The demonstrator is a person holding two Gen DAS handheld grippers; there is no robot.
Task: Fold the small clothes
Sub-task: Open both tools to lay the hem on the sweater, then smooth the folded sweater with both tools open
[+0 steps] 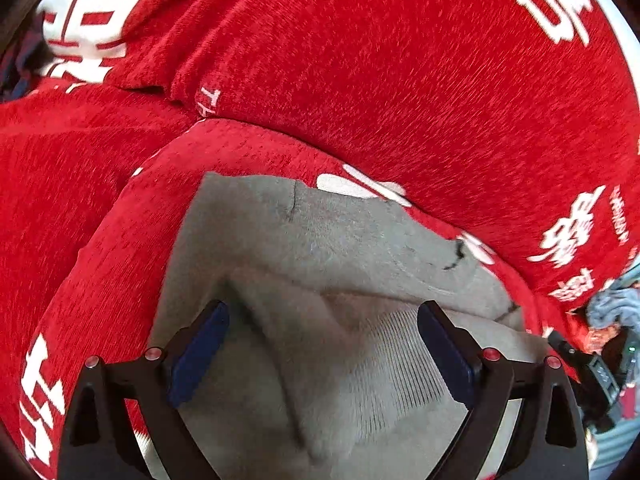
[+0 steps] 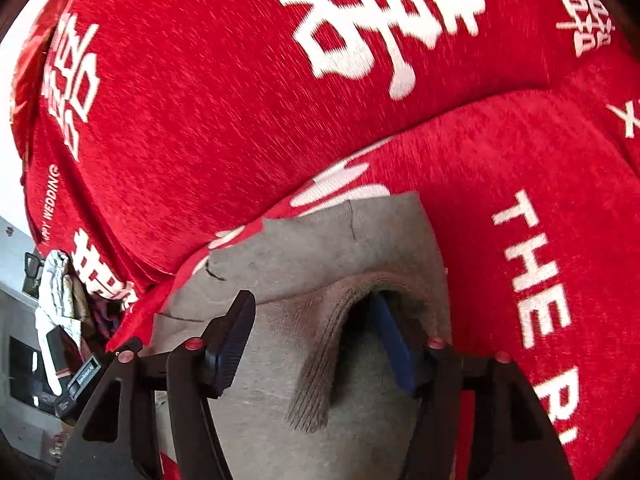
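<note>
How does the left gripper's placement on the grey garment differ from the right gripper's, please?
The left gripper has both blue pads outside the grey garment, straddling a raised fold; the right gripper has one finger tucked inside a ribbed opening. The left gripper's jaws stand wider apart than the right gripper's. Both are open, over the same garment on the red printed cloth.

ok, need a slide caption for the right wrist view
Right gripper open over a grey garment, one finger tucked inside its ribbed cuff, on a red printed cloth.
</note>
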